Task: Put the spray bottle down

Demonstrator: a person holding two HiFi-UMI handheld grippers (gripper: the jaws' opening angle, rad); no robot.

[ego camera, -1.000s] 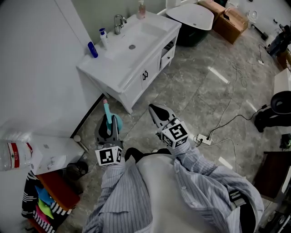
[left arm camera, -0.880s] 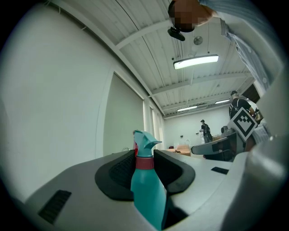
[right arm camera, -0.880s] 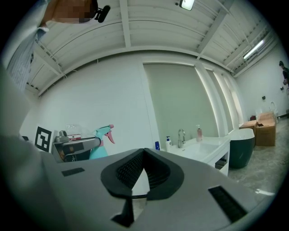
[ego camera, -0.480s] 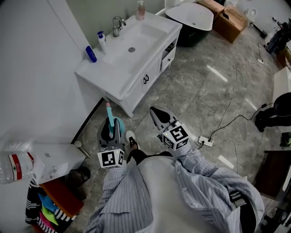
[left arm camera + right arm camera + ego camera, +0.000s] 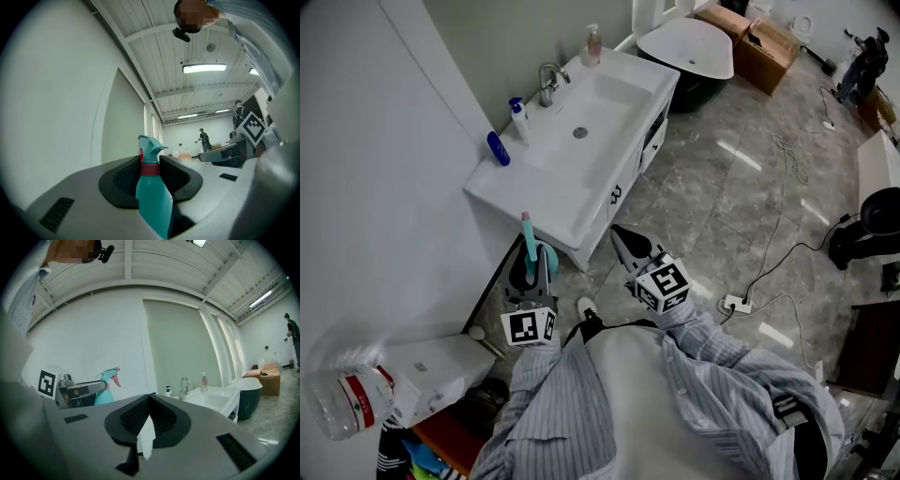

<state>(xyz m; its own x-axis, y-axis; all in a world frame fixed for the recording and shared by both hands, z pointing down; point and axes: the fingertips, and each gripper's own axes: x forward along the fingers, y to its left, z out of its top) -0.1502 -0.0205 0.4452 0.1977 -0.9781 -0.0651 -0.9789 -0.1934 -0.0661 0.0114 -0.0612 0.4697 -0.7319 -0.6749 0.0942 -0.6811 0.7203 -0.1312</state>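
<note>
Between the left gripper's (image 5: 530, 272) jaws, the spray bottle (image 5: 529, 246) stands upright. It is carried over the floor (image 5: 722, 197), near the front corner of the sink cabinet (image 5: 581, 202). The left gripper view shows the pads clamped on either side of its red collar and upper shoulder (image 5: 152, 197).

It looks like a plastic bottle, so probably light and not fragile. The body is opaque, so how full it is cannot be told. The wall is likely smooth and may give a little under a squeeze, so it could slip or twist in the pads. Its tall, slim shape suggests it could tip if set down off level. The neck just under the collar seems the best place to hold it, since it is narrower and stiffer there and clear of the trigger.

The body is teal and widens downward. It has a red ring at the neck, a teal spray head and a pink trigger.

The right gripper (image 5: 621, 236) has its 2 jaws together at the tips (image 5: 149, 397), and it appears to hold nothing.
</note>
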